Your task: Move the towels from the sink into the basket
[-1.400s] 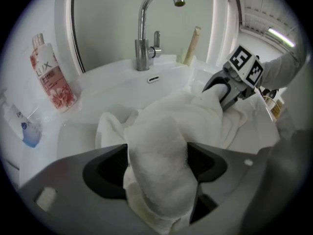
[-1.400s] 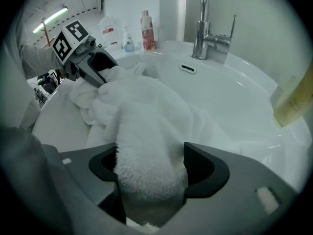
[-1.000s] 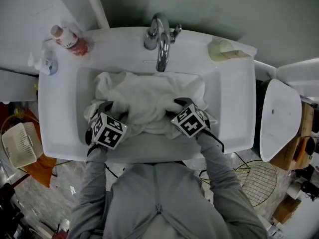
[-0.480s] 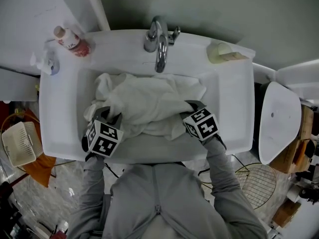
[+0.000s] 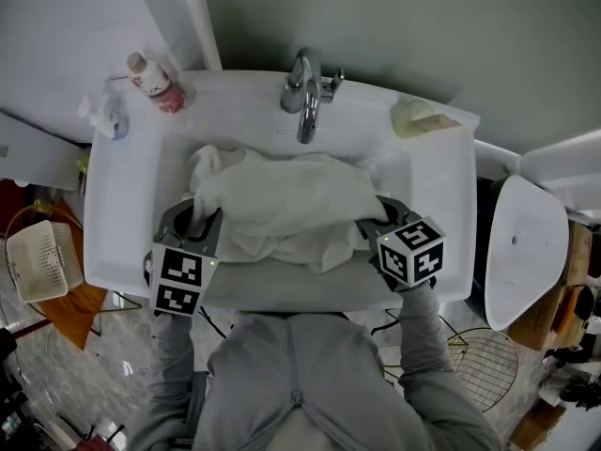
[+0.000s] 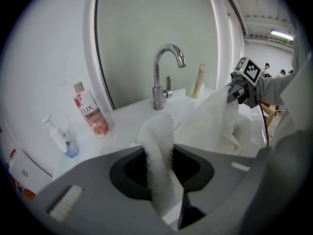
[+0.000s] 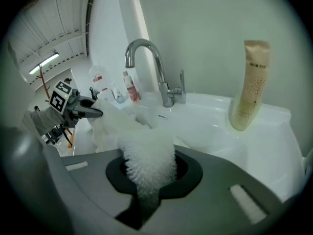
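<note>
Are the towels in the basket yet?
Not yet, nothing is done. In hand: the left gripper, its jaws just closed, and the right gripper each pinch a fold of the white towels bunched in the sink. Left: carry them to the white basket on the floor.

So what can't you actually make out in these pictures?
- How many towels: in the head view the towel heap folds over itself, so one or several is unclear.
- Drain of the sink: head view, covered by the heap.
- Which basket is meant: head view shows a white basket at left and a wire basket lower right; nothing marks either.
- Small print on the tube: right gripper view, too small.
</note>
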Demonstrator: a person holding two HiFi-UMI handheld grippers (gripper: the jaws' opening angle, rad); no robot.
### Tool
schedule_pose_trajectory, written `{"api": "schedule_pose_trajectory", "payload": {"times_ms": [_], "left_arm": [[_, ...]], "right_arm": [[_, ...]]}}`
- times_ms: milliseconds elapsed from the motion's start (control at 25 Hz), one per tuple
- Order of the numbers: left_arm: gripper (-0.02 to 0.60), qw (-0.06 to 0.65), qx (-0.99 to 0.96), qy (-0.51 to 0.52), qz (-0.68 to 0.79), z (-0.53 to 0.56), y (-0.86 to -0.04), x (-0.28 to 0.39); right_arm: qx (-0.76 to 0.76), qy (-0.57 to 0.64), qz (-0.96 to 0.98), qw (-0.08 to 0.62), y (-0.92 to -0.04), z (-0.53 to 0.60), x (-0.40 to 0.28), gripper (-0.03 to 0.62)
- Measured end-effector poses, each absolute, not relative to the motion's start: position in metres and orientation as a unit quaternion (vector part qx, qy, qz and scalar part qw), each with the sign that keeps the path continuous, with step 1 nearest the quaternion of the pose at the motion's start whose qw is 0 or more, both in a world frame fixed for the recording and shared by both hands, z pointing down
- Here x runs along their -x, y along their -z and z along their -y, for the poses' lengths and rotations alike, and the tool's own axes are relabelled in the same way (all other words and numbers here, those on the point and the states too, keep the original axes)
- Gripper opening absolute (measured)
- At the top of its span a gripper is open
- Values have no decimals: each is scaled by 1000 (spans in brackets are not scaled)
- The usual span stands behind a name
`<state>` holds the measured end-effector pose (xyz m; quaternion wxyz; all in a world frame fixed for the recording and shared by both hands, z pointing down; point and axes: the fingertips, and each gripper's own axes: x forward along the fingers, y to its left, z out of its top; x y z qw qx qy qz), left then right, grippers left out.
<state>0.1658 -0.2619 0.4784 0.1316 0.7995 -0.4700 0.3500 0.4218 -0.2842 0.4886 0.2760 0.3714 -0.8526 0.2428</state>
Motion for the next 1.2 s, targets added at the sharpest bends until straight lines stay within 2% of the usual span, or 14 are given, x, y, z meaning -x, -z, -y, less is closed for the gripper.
{"api": "schedule_pose_trajectory", "payload": {"times_ms": [280,640,1000,1200], "left_arm": [[164,91,-794,-277,533,257,-407,-160],[164,44,-758,-227,610,219,-339,-135],[163,9,-700,-172,693,154,-294,-68],[163,1,-670,-144,729,101,-278,-12]], "right_arm": [[-352,-211,890,197,-424,288,-420,41],[-284,-188,928,152,-381,276,-397,41],[-201,-149,961,117,-330,254,-315,41],[-155,-126,975,95,-303,226,-244,41]]}}
